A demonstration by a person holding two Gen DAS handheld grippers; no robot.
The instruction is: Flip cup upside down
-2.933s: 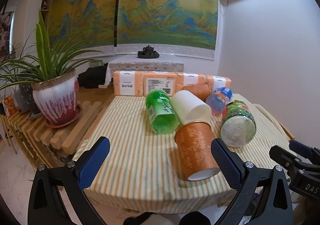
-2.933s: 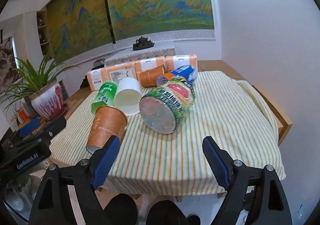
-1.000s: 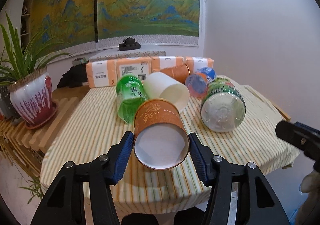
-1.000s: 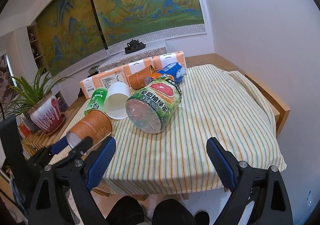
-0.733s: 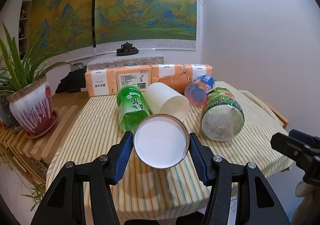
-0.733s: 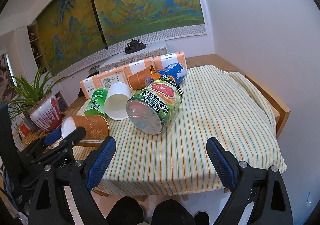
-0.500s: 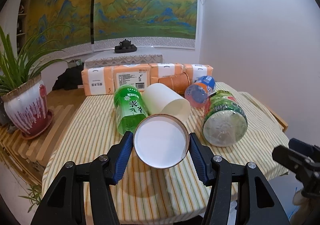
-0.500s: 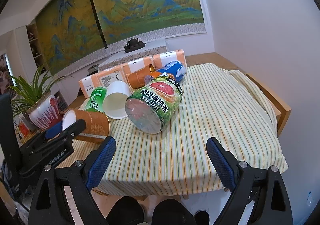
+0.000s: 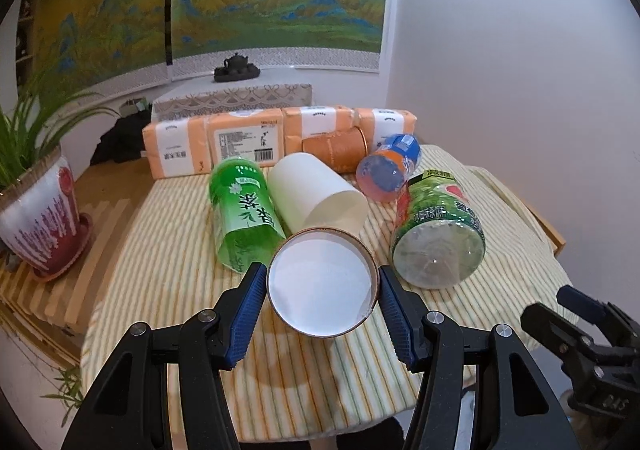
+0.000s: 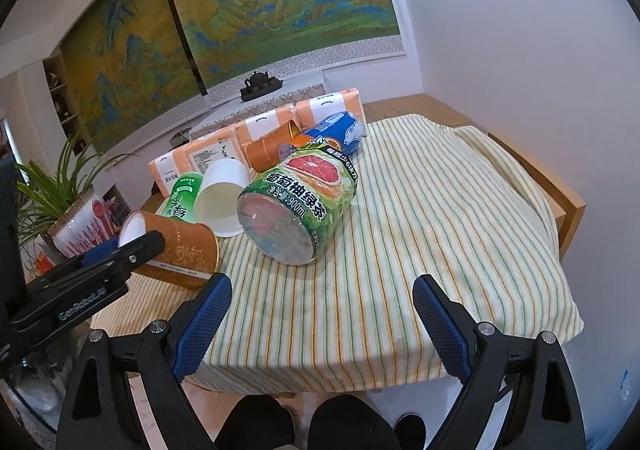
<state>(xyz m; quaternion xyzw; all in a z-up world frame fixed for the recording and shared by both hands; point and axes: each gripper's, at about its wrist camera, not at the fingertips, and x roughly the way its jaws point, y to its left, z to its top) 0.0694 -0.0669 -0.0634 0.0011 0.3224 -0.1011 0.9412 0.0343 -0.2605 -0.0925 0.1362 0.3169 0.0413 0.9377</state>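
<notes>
One cup [image 9: 322,287] | clamped in left gripper [image 9: 322,300] | axis horizontal, base facing camera, near table's front-left corner | right gripper [image 10: 320,314] spread wide, empty

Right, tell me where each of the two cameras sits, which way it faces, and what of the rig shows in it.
Left wrist: on the left gripper, facing along its fingers at the orange cup's white base clamped between them; the right gripper's tip shows at lower right.
Right wrist: on the right gripper, open over the striped tablecloth, facing the grapefruit tea bottle; the left gripper enters from the left.
Shared: orange cup, white cup, bottles.
</notes>
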